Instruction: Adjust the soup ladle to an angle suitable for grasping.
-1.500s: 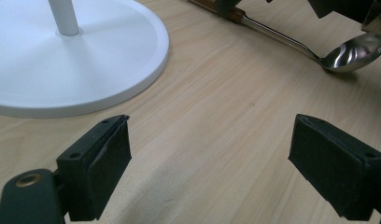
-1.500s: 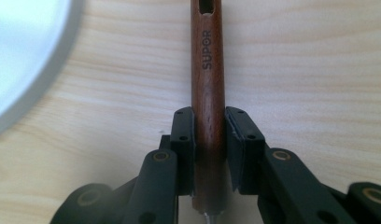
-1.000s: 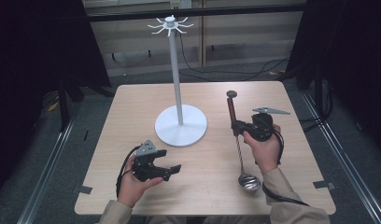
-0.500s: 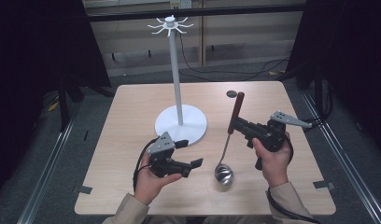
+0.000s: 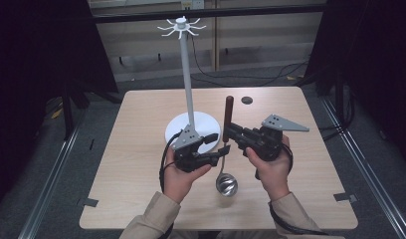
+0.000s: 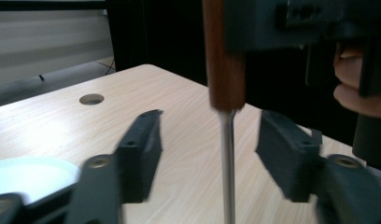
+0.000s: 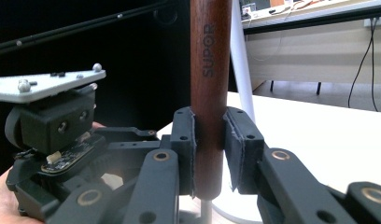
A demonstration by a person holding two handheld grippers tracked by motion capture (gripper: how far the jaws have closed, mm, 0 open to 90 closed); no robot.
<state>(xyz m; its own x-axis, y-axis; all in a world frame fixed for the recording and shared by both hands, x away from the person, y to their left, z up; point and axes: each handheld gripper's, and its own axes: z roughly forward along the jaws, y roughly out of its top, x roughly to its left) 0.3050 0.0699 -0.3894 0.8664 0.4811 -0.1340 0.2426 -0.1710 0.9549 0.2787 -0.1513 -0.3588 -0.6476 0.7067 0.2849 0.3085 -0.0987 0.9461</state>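
Right claw [image 7: 209, 154] clamps ladle [image 7: 210, 70] handle; left claw [image 6: 209, 154] wide, straddling shaft, apart.

A light wood-grain table [image 5: 141, 149] with rounded corners stood on a grey floor [image 5: 61, 179], a round hole [image 5: 247, 100] cut near its far edge. Strips of dark tape [image 5: 90, 202] marked the floor at the table's near corners, and metal rails [image 5: 47, 199] ran along both sides. Black curtains [image 5: 37, 74] hung to the left and right. Beyond the table, pale wall panels [image 5: 260, 35] sat under a dark horizontal bar [image 5: 211, 12], and black cables [image 5: 270, 74] trailed across the floor at the wall's foot. The light was even and soft.
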